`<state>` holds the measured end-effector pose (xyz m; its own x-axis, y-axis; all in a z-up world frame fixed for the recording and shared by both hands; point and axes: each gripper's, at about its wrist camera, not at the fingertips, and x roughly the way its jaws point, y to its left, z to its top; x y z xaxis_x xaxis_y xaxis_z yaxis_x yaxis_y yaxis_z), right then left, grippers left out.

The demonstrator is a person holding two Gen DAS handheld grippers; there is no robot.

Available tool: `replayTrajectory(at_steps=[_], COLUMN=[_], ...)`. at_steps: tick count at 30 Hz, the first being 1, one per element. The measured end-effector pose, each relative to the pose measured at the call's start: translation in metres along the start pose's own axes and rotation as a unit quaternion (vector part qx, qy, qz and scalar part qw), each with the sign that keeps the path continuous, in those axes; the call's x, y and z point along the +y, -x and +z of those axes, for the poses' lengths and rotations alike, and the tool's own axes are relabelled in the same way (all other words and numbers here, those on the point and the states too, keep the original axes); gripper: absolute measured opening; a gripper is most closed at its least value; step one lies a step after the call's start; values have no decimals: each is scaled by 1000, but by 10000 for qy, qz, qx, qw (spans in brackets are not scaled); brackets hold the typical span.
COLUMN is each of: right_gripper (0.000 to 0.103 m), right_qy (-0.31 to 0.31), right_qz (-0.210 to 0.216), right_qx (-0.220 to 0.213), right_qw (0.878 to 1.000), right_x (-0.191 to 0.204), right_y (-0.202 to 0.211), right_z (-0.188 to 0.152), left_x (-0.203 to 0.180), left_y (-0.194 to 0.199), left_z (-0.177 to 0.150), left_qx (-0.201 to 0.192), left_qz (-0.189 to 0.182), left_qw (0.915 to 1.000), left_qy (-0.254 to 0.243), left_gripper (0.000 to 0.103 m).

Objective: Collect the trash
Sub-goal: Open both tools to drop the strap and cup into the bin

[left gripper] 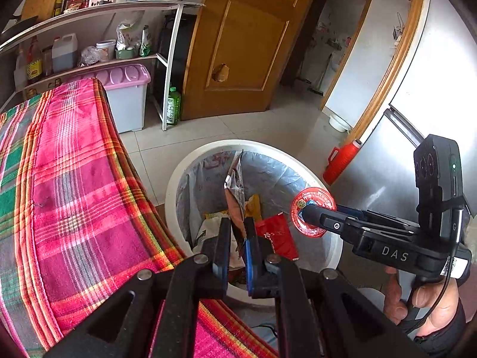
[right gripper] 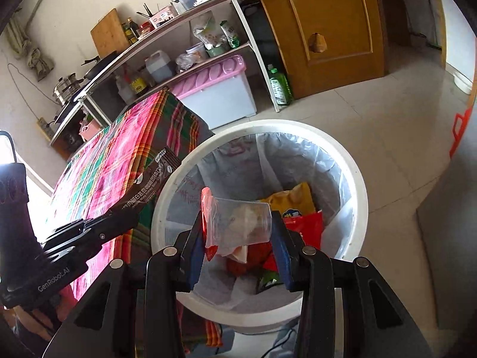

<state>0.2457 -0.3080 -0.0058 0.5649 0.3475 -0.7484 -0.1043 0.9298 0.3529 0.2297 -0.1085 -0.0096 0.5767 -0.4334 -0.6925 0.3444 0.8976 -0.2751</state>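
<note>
- left gripper [left gripper: 237,232] is clamped on a flat snack wrapper [left gripper: 235,191], holding it upright over the bin [left gripper: 179,179] at lower centre, likely so it drops inside.
- right gripper [right gripper: 237,226] grips a clear plastic cup [right gripper: 238,223] with a red lid, sideways above the same bin.
- readable writing: "das" and "genrobot.ai" on the tools; wrapper text is too small to read.
- a plaid cloth [left gripper: 74,179] lies just left of the bin.

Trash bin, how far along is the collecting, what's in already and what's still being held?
Done: the lined trash bin already holds wrappers, including a yellow bag and a red wrapper. In hand: the left gripper is shut on a brown snack wrapper, and the right gripper is shut on a clear plastic cup, both over the bin. Left: release both.
</note>
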Motion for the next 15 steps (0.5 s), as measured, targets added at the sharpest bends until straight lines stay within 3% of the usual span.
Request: replayTrajectory(at_steps=[5,15], right_gripper=[46,48], right_qy=[-28,62], right_qz=[-61,-59], right_qx=[57,-82], right_qw=[10000,9999], right_x=[-3,6], right_y=[-3,8], right_z=[-2,-2], left_x=[1,1], left_y=[-6,12], left_z=[1,-2], left_qx=[93,-98], left_qz=[-47,-38], left_qw=[9999,9999], left_qy=[67,76], left_gripper=[25,25])
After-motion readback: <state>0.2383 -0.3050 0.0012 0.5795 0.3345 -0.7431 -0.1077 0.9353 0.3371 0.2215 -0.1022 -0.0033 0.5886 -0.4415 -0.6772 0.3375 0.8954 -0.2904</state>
